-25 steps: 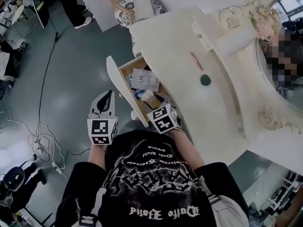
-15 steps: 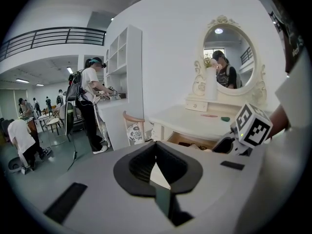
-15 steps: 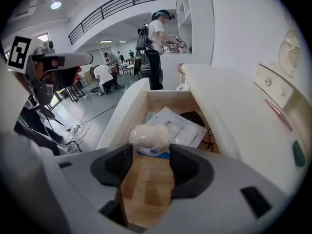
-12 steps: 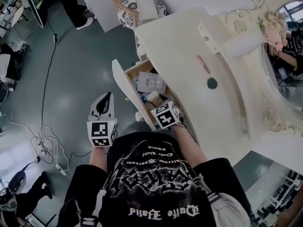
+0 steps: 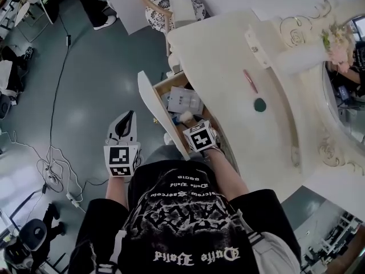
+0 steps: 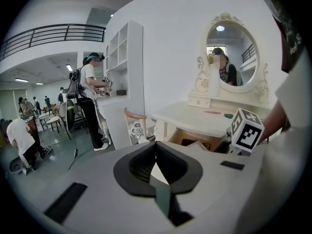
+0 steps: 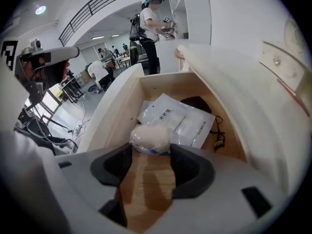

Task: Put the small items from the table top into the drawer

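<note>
The cream dressing table [image 5: 228,56] has its drawer [image 5: 153,110] pulled open. My right gripper [image 5: 191,125] hangs over the drawer's near end, pointing steeply down. In the right gripper view my right gripper [image 7: 150,147] is shut on a soft white wrapped puff [image 7: 150,136], just above the wooden drawer floor [image 7: 146,184]. White packets [image 7: 178,118] and a black cord [image 7: 217,136] lie further in. A pink stick [image 5: 250,80] and a green round item [image 5: 260,104] rest on the table top. My left gripper [image 5: 128,117] is shut and empty, off to the left of the drawer front over the floor.
A chair with a patterned cushion [image 5: 171,4] stands beyond the table's far end. Cables [image 5: 51,170] trail over the grey floor on the left. A small box [image 5: 258,47] and a white roll [image 5: 299,59] sit at the table's back by the oval mirror [image 6: 231,57].
My right gripper has sunk lower into the drawer with the white puff between its jaws. The left gripper has drifted only a little.
</note>
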A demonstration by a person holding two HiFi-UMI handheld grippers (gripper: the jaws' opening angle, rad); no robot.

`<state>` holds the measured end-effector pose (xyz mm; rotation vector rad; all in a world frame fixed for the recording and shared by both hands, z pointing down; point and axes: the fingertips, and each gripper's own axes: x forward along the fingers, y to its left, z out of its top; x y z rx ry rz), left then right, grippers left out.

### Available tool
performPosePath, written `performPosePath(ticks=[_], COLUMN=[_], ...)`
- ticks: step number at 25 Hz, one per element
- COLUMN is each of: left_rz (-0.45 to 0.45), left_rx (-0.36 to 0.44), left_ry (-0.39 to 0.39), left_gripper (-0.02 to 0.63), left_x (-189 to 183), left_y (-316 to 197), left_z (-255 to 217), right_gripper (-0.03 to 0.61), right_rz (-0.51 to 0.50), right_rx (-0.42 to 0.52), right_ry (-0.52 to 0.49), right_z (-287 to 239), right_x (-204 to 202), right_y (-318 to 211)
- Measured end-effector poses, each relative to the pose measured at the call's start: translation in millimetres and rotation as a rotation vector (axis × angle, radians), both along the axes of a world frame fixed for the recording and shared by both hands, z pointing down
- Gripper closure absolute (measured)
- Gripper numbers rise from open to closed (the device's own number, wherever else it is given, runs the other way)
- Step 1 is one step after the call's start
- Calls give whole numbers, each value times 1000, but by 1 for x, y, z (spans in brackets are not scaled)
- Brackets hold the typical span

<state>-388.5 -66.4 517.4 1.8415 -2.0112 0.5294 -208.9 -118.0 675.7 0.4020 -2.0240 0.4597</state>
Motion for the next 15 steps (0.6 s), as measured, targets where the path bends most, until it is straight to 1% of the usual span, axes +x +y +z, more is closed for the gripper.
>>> performPosePath(ticks=[4,11,15], left_rz=[1,-9,-20], left_rx=[-11,-30,-42], left_ry=[-14,-25,-41], left_gripper=[598,598,598], left_x=[-6,-14,-19], left_y=[0,0,2], left_z=[-3,1,3], right_gripper=[327,324,320], right_rz=[23,53,41], right_rx=[-27,-71,-79], right_ry=[-1,46,61], right_z=[7,25,31], right_x=[-4,-1,0], right_y=[2,3,3])
